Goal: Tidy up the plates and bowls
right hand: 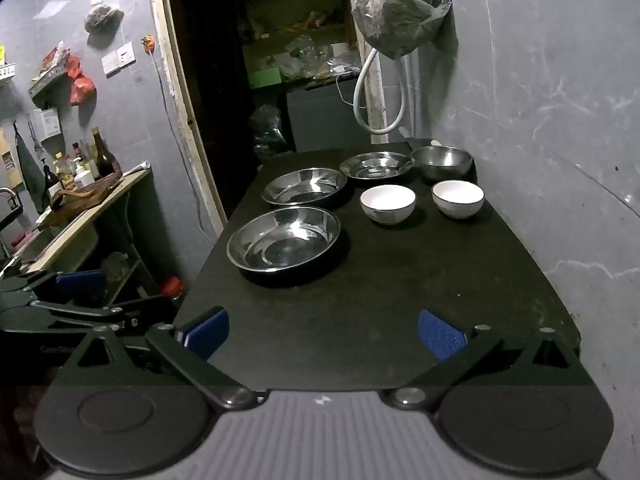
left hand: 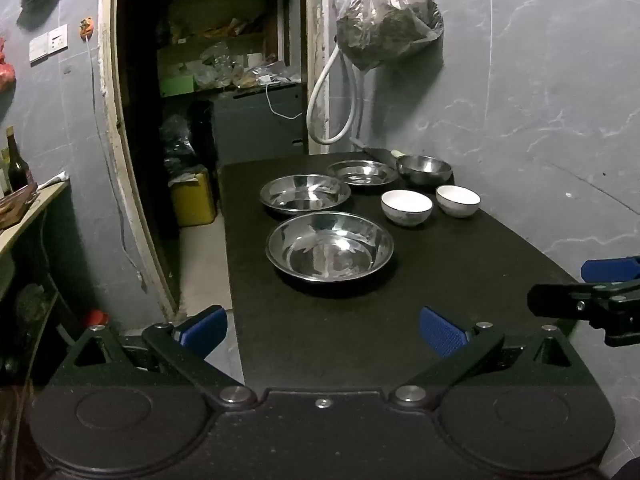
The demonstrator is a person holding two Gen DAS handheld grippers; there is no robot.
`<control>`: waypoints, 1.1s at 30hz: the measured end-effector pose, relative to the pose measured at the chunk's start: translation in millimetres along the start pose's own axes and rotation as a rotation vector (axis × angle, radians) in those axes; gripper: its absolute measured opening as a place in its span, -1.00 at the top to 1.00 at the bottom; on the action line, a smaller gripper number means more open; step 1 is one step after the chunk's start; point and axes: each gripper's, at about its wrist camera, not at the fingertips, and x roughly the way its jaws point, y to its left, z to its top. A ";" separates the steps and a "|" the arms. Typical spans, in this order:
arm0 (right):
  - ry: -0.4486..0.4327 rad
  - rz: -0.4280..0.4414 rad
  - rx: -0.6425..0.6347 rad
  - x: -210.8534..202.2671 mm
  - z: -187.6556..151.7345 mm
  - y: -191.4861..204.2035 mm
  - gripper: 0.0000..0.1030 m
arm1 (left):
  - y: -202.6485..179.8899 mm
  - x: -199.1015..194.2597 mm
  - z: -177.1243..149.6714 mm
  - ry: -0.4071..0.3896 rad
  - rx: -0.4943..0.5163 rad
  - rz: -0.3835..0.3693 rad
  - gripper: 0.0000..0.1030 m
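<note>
On the black table (left hand: 440,280) (right hand: 400,300) lie three shallow steel plates in a line: a near one (left hand: 330,246) (right hand: 284,238), a middle one (left hand: 305,193) (right hand: 305,186) and a far one (left hand: 362,172) (right hand: 375,165). A deep steel bowl (left hand: 425,169) (right hand: 441,163) stands at the far right. Two white bowls (left hand: 407,207) (left hand: 458,200) (right hand: 387,203) (right hand: 458,199) sit side by side in front of it. My left gripper (left hand: 322,330) and right gripper (right hand: 324,332) hover open over the table's near end, both empty.
A grey tiled wall (left hand: 540,120) runs along the table's right side, with a filled plastic bag (left hand: 390,24) and a white hose (left hand: 332,96) hanging above the far end. A dark doorway (left hand: 208,100) opens beyond. A counter with bottles (right hand: 80,172) stands at left.
</note>
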 end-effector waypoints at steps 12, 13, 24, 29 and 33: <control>0.011 0.000 -0.001 3.9 2.4 0.6 -1.00 | -0.3 -0.6 0.3 -0.001 -0.005 -0.007 -0.99; 0.009 0.000 -0.001 2.7 2.4 -0.6 -1.00 | -0.6 -0.6 0.5 -0.001 -0.005 -0.007 -0.99; 0.019 -0.006 -0.006 5.4 3.4 4.7 -1.00 | -4.8 -0.6 1.8 -0.003 -0.006 -0.011 -0.99; 0.018 -0.007 -0.007 5.6 2.7 4.8 -1.00 | -4.4 -1.2 1.5 -0.004 -0.007 -0.012 -0.99; 0.019 -0.007 -0.007 5.7 3.0 5.0 -1.00 | -4.1 -0.9 2.1 0.000 -0.006 -0.012 -0.99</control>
